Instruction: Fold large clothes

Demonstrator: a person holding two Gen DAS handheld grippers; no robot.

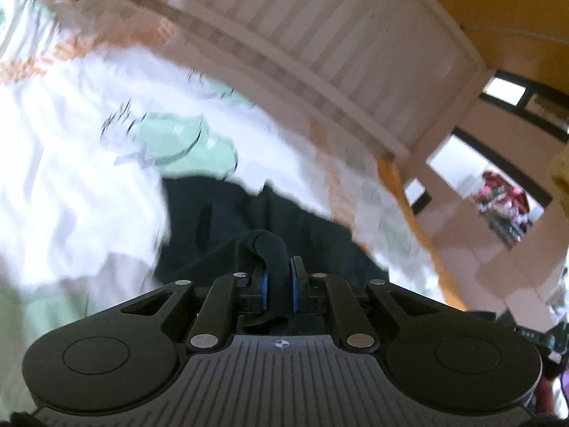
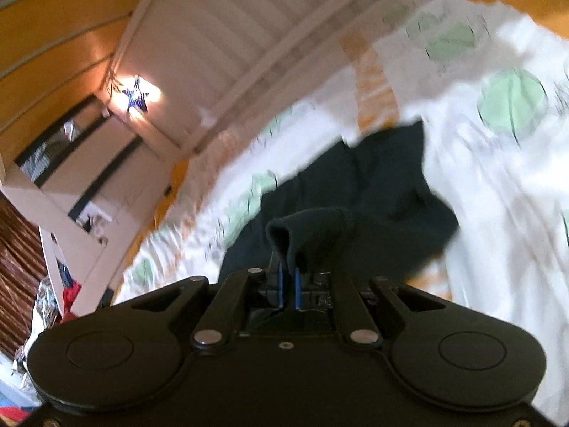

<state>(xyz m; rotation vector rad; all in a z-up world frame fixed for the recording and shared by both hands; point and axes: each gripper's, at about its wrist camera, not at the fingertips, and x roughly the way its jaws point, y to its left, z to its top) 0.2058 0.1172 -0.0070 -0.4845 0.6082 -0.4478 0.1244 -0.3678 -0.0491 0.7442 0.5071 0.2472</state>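
Dark, near-black cloth, the garment point(image 1: 270, 220), lies on a bed's white quilt point(image 1: 71, 178) with green dots, a bunched edge clamped in the left gripper point(image 1: 279, 286) and another in the right gripper point(image 2: 288, 286), though blur hides its shape.

The garment point(image 1: 249, 220) lies on the bedspread point(image 1: 71, 163), the headboard point(image 1: 320, 35) behind it.

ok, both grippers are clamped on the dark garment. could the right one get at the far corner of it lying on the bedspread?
Probably not as things stand. The right gripper is shut on a bunched fold of the dark garment, so it is occupied. The path over the bedspread looks free; it would have to let go first.
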